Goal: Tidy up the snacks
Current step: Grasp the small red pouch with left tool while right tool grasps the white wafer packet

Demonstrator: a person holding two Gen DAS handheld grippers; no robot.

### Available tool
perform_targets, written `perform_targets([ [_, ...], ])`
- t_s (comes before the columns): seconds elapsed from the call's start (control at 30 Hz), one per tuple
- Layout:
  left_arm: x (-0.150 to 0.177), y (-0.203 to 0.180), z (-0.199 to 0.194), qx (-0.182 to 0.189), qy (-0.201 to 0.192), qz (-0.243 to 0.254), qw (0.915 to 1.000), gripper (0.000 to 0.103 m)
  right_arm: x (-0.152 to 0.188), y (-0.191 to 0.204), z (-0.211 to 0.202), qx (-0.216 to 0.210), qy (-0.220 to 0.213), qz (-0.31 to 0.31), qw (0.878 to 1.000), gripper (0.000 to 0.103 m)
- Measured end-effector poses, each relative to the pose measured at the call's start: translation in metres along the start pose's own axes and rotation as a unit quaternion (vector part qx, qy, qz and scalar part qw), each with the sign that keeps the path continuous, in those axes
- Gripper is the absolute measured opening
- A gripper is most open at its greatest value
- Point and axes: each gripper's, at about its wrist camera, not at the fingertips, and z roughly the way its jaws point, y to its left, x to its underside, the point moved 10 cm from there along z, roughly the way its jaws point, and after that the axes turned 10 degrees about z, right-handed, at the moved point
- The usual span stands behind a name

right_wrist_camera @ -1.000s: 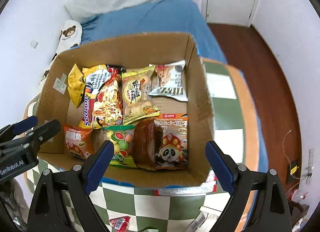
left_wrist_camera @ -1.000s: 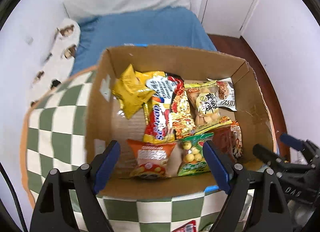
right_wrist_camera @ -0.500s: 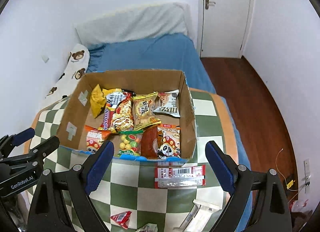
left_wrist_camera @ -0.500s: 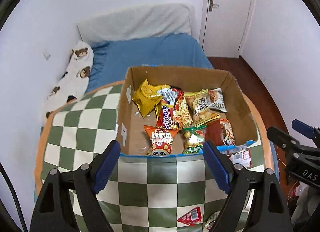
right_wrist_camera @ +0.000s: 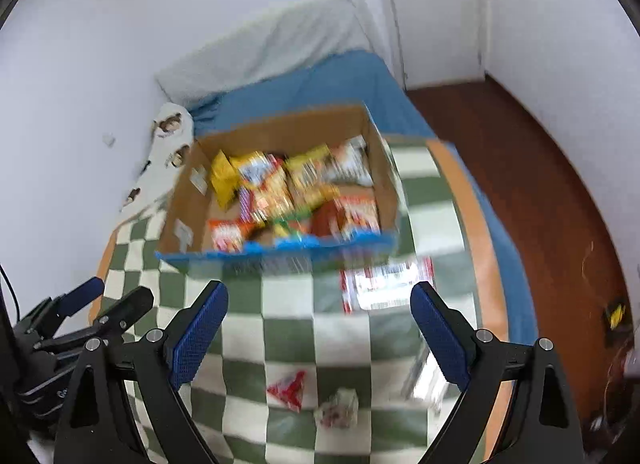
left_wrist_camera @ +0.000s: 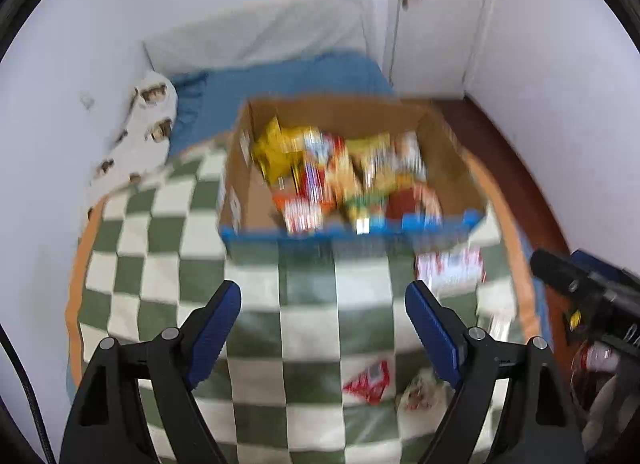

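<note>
A cardboard box [left_wrist_camera: 448,131] [right_wrist_camera: 372,131] holding several colourful snack packets stands at the far side of a green-and-white checked cloth [left_wrist_camera: 308,328] [right_wrist_camera: 288,328]. On the cloth lie a small red packet [left_wrist_camera: 370,382] [right_wrist_camera: 289,386], a pale crumpled packet [left_wrist_camera: 418,394] [right_wrist_camera: 338,412] and a flat red-and-white packet [left_wrist_camera: 450,266] [right_wrist_camera: 386,288]. My left gripper [left_wrist_camera: 323,306] hangs open above the cloth, well short of the box, with nothing between its fingers. My right gripper [right_wrist_camera: 319,306] is open and empty too, over the near cloth. Both views are motion-blurred.
A blue bed [left_wrist_camera: 280,79] with a white headboard cushion and a bear-print pillow [left_wrist_camera: 144,131] lies behind the box. A white door [left_wrist_camera: 436,11] and dark wooden floor [right_wrist_camera: 532,183] are to the right. A shiny wrapper [right_wrist_camera: 426,380] lies near the cloth's right edge.
Both grippers have pulled back and up from the box, so it now looks smaller and farther. More of the checked cloth and the loose packets have come into view. Both stay open.
</note>
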Motion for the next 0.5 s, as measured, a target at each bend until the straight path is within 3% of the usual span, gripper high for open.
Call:
perform_targets([
  [0.17, 0.063, -0.033, 0.064, 0.033, 0.102, 0.061, 0.9924, 0.084, 0.042, -0.072, 0.043, 0.051, 0.063, 0.059, 0.995, 0.095],
  [0.3, 0.124, -0.067, 0.117, 0.109, 0.206, 0.077, 0.9694, 0.084, 0.078, -0.128, 0.088, 0.083, 0.120, 0.107, 0.983, 0.095],
  [0.4, 0.152, -0.082, 0.142, 0.119, 0.244, 0.085, 0.9587, 0.084, 0.100, -0.160, 0.120, 0.105, 0.150, 0.128, 0.975, 0.095],
  [0.5, 0.155, -0.090, 0.156, 0.118, 0.241, 0.079, 0.9603, 0.083, 0.117, -0.180, 0.144, 0.107, 0.163, 0.153, 0.969, 0.094],
])
